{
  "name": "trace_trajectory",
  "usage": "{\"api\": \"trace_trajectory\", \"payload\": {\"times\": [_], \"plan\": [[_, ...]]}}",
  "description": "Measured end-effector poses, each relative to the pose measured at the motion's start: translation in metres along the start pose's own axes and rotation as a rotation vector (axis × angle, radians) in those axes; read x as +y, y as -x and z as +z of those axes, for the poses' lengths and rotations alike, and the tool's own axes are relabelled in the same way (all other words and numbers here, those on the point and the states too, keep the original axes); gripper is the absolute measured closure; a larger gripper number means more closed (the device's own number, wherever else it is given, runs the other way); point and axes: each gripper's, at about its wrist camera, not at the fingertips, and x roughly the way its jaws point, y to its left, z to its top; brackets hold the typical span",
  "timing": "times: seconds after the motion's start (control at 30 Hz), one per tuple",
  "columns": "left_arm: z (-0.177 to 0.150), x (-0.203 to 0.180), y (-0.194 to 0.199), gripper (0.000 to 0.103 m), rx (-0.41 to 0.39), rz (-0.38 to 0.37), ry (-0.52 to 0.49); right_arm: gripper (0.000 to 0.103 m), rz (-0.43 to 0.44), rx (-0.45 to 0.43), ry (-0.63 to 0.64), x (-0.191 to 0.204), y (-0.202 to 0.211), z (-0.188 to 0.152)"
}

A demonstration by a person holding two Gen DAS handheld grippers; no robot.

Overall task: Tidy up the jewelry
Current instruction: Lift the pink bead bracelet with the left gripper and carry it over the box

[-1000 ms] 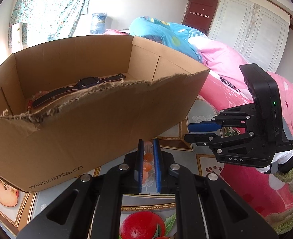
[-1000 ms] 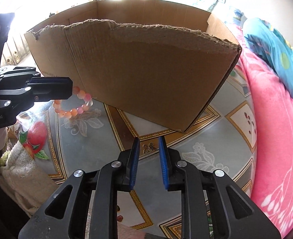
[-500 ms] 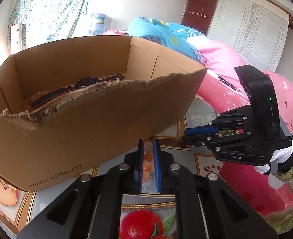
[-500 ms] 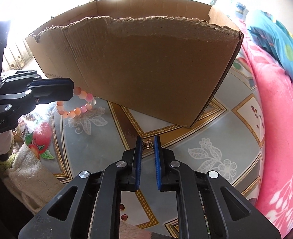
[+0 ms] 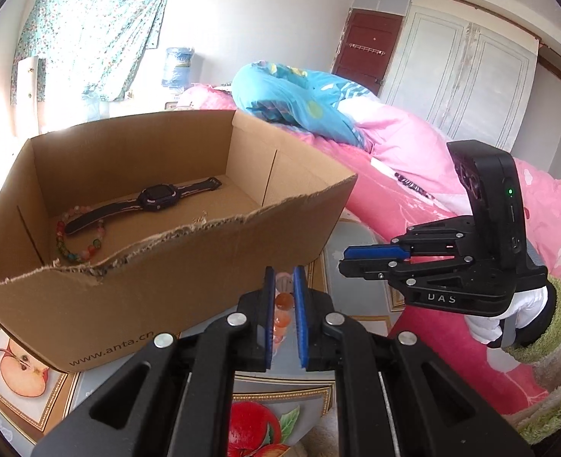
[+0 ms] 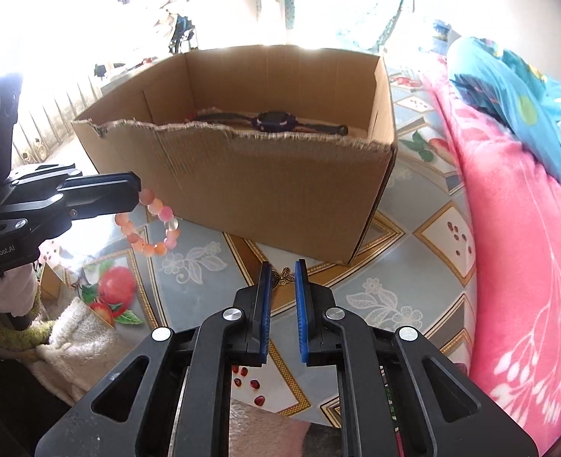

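Bead bracelet (image 6: 149, 224): held by a few beads in the closed jaws of the left gripper (image 6: 133, 194); the rest hangs free above the patterned bench (image 6: 406, 224), just outside the near wall of the cardboard box (image 6: 265, 190).
Butterfly charm (image 6: 282, 276): seems pinched at the tips of the right gripper (image 6: 282, 278), jaws nearly shut; the hold is judged slight.
Box contents: a smartwatch (image 5: 158, 197) and a second beaded bracelet (image 5: 76, 245) lie on the floor of the box.
Risk, bracelet: the dangling loop could catch on the torn near rim and be pulled loose.
Risk, charm: it could slip out and be lost on the busy pattern.
Risk, box: a knock could shift it.
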Motion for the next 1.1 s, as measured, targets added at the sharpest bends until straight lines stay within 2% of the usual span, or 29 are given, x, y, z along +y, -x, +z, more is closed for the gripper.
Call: {"api": "trace_trajectory", "payload": {"times": [0.13, 0.23, 0.33, 0.43, 0.6, 0.73, 0.87, 1.1], "plan": [[0.024, -0.003, 0.024, 0.094, -0.062, -0.066, 0.011, 0.093, -0.002, -0.097, 0.000, -0.001, 0.036, 0.015], [0.047, 0.000, 0.044, 0.094, -0.112, -0.085, 0.005, 0.093, 0.011, -0.173, 0.013, -0.006, 0.062, 0.036], [0.072, 0.009, 0.062, 0.094, -0.153, -0.057, -0.005, 0.093, 0.029, -0.230, 0.027, -0.008, 0.075, 0.058], [0.093, 0.023, 0.073, 0.094, -0.156, 0.020, -0.025, 0.093, 0.072, -0.250, 0.038, -0.008, 0.075, 0.081], [0.116, 0.053, 0.047, 0.094, -0.031, 0.086, 0.008, 0.093, 0.143, -0.188, 0.068, -0.007, 0.045, 0.113], [0.127, 0.071, 0.004, 0.094, 0.099, -0.027, 0.097, 0.093, 0.165, -0.126, 0.048, -0.015, 0.021, 0.131], [0.130, 0.069, -0.055, 0.094, 0.261, -0.097, 0.149, 0.093, 0.149, -0.119, 0.039, -0.026, 0.015, 0.145], [0.119, 0.056, -0.137, 0.094, 0.498, -0.136, 0.220, 0.093, 0.137, -0.112, 0.013, -0.045, 0.007, 0.148]]}}
